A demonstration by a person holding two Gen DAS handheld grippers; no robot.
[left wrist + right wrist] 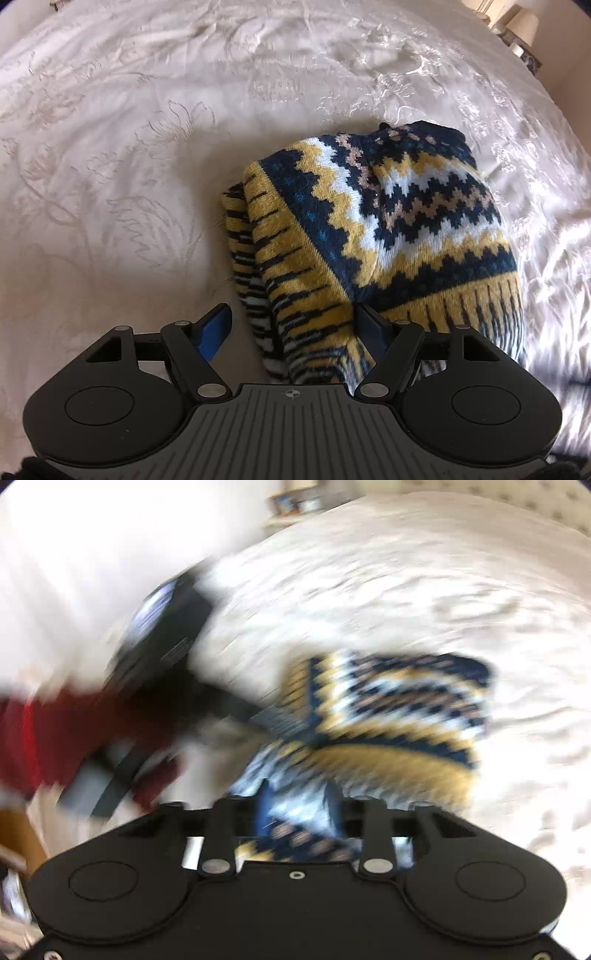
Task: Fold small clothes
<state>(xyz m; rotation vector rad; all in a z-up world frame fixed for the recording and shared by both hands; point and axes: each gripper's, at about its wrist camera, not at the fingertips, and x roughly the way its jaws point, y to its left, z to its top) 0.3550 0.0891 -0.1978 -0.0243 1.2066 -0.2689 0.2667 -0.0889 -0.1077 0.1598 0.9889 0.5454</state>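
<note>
A knitted garment [388,229] with navy, yellow, white and tan zigzag bands lies bunched on the white bedspread [147,147]. My left gripper [291,325] is open, its jaws wide apart, with the garment's striped hem lying between them and over the right finger. In the blurred right wrist view the same garment [399,716] shows, and my right gripper [297,805] is shut on its near edge. The left gripper [258,716] reaches into the garment from the left there, held by an arm in a red sleeve [44,738].
The embroidered bedspread [406,572] spreads on all sides of the garment. Lamps [517,26] stand on a bedside table at the top right of the left wrist view. A shelf with small items [299,504] stands beyond the bed.
</note>
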